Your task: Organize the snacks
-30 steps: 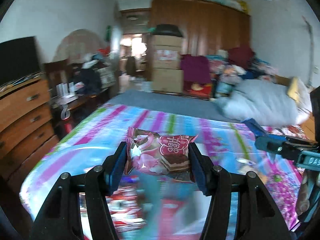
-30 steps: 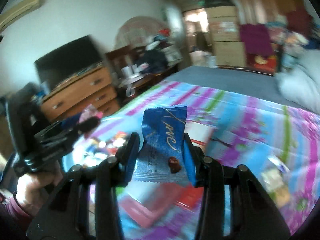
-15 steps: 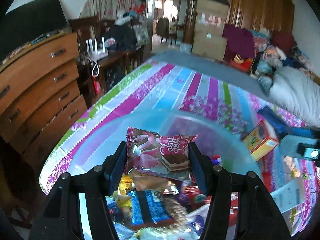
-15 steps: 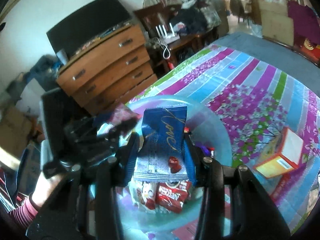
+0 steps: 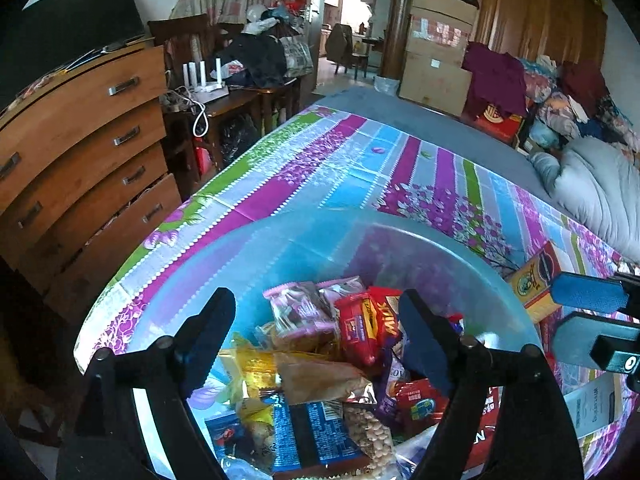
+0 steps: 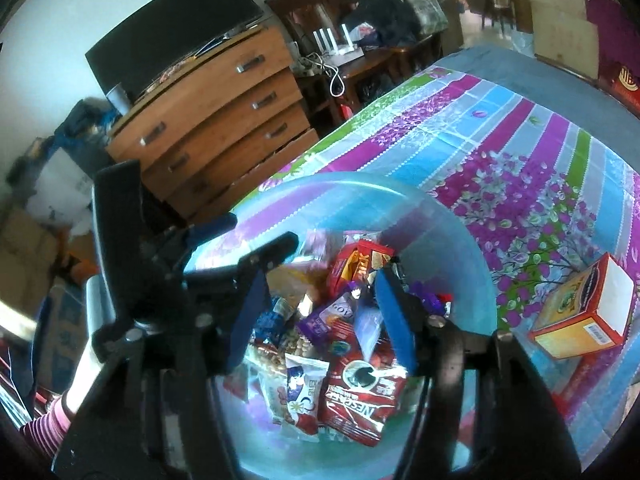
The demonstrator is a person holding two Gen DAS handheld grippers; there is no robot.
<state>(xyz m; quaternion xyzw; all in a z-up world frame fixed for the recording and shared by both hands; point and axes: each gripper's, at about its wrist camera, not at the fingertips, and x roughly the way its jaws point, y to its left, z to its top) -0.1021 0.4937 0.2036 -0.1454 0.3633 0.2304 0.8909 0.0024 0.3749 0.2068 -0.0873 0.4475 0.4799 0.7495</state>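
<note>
My left gripper [image 5: 316, 336] hangs over the blue basin [image 5: 460, 252] with its jaws standing wide; they have just been opening, and nothing sits between the pads now. Right under them lies a pink wafer packet [image 5: 300, 312], on top of the pile, and I take it for the one I let go. My right gripper [image 6: 320, 320] is beside it over the same basin, jaws likewise apart after just opening, with nothing pinched. Below it I see a purple packet [image 6: 328, 318] and a red Nescafe sachet [image 6: 356, 396]; a pale blur between the pads may be a falling wrapper, but the view is too smeared for me to say.

The snack pile [image 5: 320, 380] fills the near half of the basin, which stands on the striped tablecloth [image 5: 360, 172].

What I judge is left is the yellow box [image 6: 580, 312]. It lies on the cloth just outside the basin's rim, to the right of both grippers, on its side with its long axis running away from me and to the right. In the left view it shows just behind the right gripper's blue pads [image 5: 588, 294], so my right hand is plainly the nearer one, and a swing outward to the right should reach it.
</note>
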